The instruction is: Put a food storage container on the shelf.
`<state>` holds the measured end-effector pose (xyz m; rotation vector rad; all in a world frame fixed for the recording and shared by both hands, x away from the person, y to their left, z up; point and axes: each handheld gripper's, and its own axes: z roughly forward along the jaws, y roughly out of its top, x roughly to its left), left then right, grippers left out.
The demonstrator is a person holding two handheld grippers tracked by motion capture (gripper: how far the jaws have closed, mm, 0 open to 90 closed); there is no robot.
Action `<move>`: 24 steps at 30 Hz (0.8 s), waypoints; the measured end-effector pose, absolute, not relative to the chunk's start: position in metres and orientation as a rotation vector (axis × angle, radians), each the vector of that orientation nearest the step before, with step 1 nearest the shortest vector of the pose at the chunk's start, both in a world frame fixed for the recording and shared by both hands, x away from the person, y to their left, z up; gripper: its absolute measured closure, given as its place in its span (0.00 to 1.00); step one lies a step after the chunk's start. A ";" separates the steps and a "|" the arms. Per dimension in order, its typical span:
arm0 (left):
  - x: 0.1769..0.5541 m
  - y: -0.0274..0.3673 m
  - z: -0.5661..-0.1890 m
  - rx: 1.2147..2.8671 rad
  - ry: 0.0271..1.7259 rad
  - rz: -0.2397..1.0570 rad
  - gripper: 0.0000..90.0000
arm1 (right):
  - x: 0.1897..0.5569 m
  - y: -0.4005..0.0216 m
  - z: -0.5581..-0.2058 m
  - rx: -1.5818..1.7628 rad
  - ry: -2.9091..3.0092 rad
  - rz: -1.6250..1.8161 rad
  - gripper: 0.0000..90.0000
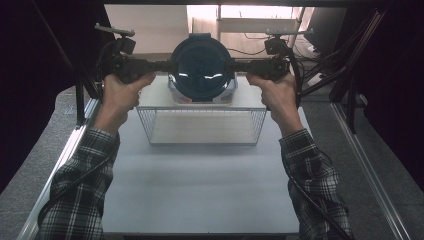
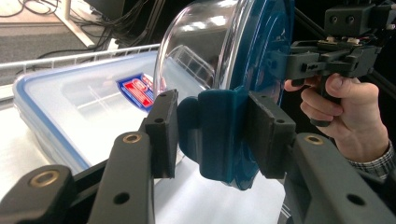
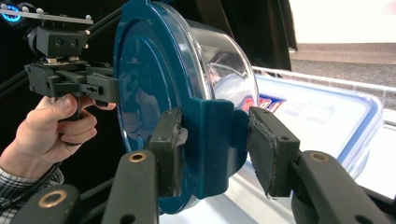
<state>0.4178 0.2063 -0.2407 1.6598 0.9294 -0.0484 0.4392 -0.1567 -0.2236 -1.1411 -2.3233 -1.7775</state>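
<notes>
A round glass container (image 1: 202, 69) with a dark blue lid hangs in the air on its side, lid facing me, above the far middle of the table. My left gripper (image 1: 169, 65) is shut on the lid's left latch tab (image 2: 212, 135). My right gripper (image 1: 234, 65) is shut on the opposite tab (image 3: 212, 144). In the left gripper view the pads (image 2: 163, 130) press on both faces of the tab. The right gripper view shows the glass bowl (image 3: 224, 65) pointing away from me. Both hands stand level with each other.
Below the round container lies a rectangular box with a blue-rimmed clear lid (image 1: 230, 92) (image 2: 70, 102) (image 3: 322, 112). A white wire basket (image 1: 202, 125) stands just in front of it. A wire rim (image 2: 93, 56) runs behind the box. Dark frame struts (image 1: 350, 90) flank the table.
</notes>
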 end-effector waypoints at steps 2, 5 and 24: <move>0.424 0.206 -0.239 1.657 0.933 -0.050 0.63 | 0.445 -0.157 -0.223 -1.154 -2.313 -1.774 0.63; 0.430 0.206 -0.239 1.655 0.936 -0.056 0.63 | 0.452 -0.158 -0.222 -1.167 -2.308 -1.771 0.63; 0.463 0.208 -0.256 1.569 1.023 -0.122 0.63 | 0.481 -0.154 -0.232 -1.283 -2.250 -1.694 0.61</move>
